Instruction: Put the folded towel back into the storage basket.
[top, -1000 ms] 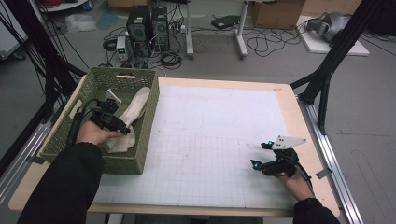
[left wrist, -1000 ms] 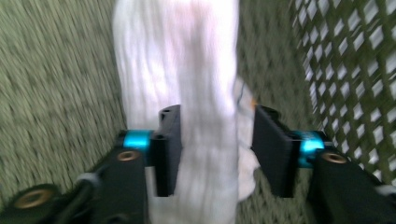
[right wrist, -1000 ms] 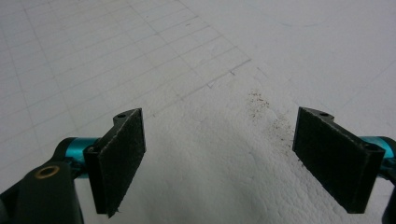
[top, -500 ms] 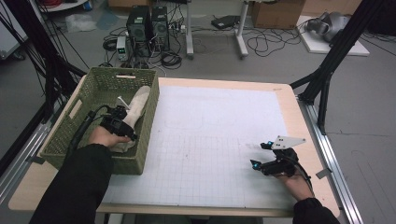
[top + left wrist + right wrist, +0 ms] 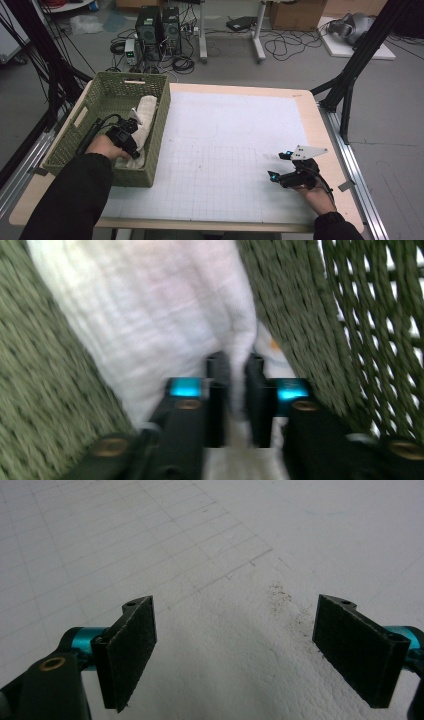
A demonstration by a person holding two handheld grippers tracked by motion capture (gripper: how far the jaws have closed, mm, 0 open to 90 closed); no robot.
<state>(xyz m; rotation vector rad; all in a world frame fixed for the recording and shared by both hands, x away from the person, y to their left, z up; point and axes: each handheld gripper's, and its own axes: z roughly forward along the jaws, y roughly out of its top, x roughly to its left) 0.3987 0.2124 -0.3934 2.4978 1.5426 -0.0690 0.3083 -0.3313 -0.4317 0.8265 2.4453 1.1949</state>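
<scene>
**Tongs grip cloth inside basket**

At the counter's left edge, the left tongs reach into a green woven rectangular basket, jaws clamped on a fold of a white crumpled cloth lying along its right wall. Far right, the right tongs rest on the white gridded mat, jaws wide apart.
</scene>
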